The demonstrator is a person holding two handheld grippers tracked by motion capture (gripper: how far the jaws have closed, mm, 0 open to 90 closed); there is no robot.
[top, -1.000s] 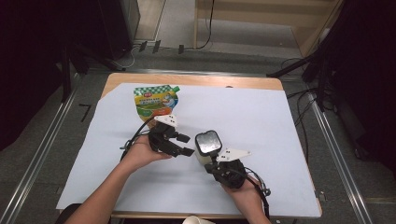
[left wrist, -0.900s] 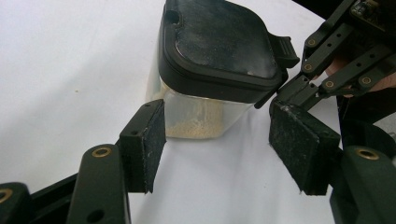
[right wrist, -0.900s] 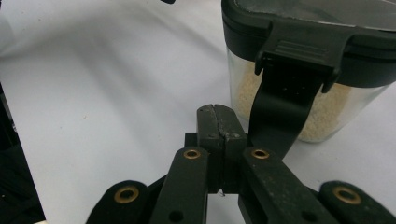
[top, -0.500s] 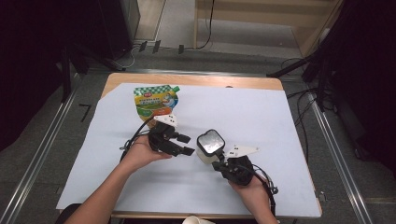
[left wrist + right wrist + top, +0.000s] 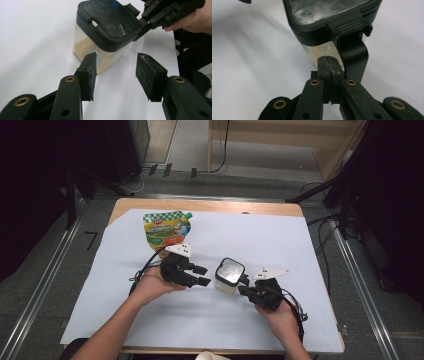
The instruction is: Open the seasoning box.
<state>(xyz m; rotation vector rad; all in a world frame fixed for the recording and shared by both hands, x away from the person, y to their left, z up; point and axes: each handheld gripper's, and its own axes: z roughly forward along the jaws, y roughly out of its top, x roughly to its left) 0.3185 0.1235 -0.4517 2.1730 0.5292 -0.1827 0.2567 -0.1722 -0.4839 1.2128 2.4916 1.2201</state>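
Observation:
A clear square container [image 5: 229, 276] with a black lid stands at the middle of the white sheet; pale powder lies in its bottom [image 5: 105, 32]. My left gripper [image 5: 204, 275] lies just left of it. Its jaws have just been closing and are still open, with the container ahead of the pads [image 5: 88, 71], not between them. My right gripper [image 5: 244, 289] is shut at the container's right side, with its tips [image 5: 328, 65] against the clear wall beside the lid's hanging black latch [image 5: 353, 58]. A green and orange spout pouch [image 5: 166, 230] lies flat at the back left.
A white sheet [image 5: 300, 250] covers the wooden table, whose bare edge [image 5: 210, 206] runs along the back. A paper cup rim [image 5: 210, 356] pokes in at the front edge. Cables trail from both grippers. Dark floor and metal rails flank the table.
My right hand has shifted to the right and a little farther from me, its tips staying at the container. The left gripper's jaws have narrowed; that hand has kept still.

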